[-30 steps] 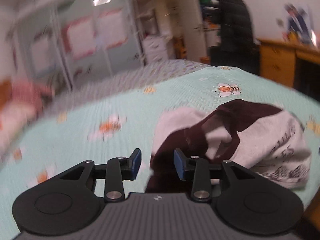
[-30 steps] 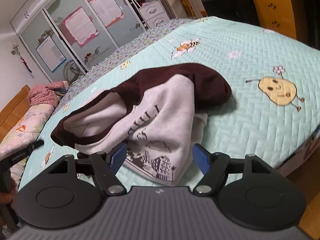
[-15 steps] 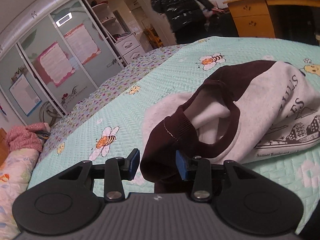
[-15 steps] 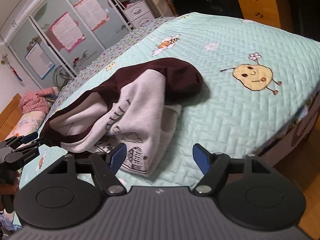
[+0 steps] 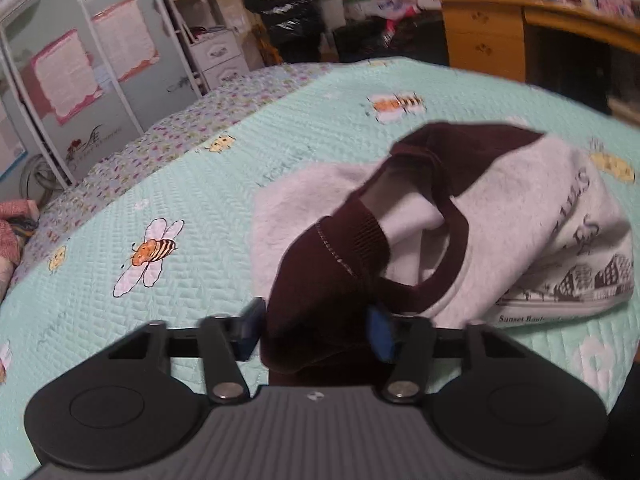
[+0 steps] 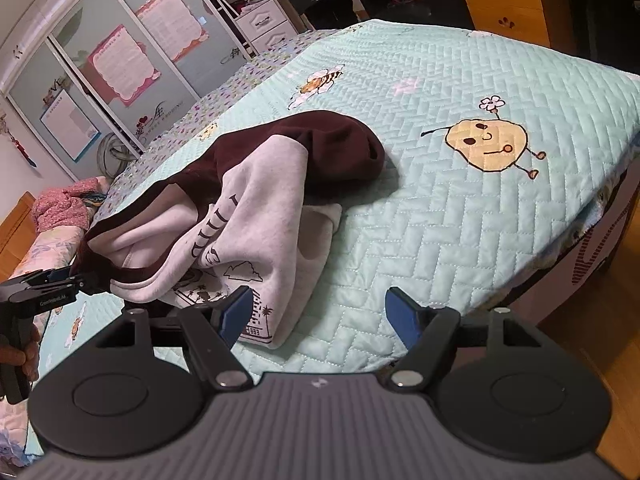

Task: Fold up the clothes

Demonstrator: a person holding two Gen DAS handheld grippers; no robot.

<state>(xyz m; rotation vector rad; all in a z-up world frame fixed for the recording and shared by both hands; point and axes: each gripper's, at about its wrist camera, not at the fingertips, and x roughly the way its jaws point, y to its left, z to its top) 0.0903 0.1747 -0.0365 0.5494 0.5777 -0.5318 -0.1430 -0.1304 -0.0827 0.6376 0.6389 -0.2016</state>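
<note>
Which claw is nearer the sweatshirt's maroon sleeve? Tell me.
Left. The left claw is closing around the maroon sleeve. The right claw stands open at the sweatshirt's printed hem, away from that sleeve.

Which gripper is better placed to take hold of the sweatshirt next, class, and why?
Left. The left gripper already has the sweatshirt's dark maroon cuff between its closing jaws. The right gripper stands wide open at the printed hem, gripping nothing.

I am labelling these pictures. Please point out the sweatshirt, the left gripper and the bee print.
sweatshirt (image 6: 256, 216): right wrist view, grey front panel.
left gripper (image 5: 314, 330): left wrist view, midway between fingertips.
bee print (image 5: 154, 250): left wrist view, striped body.
</note>
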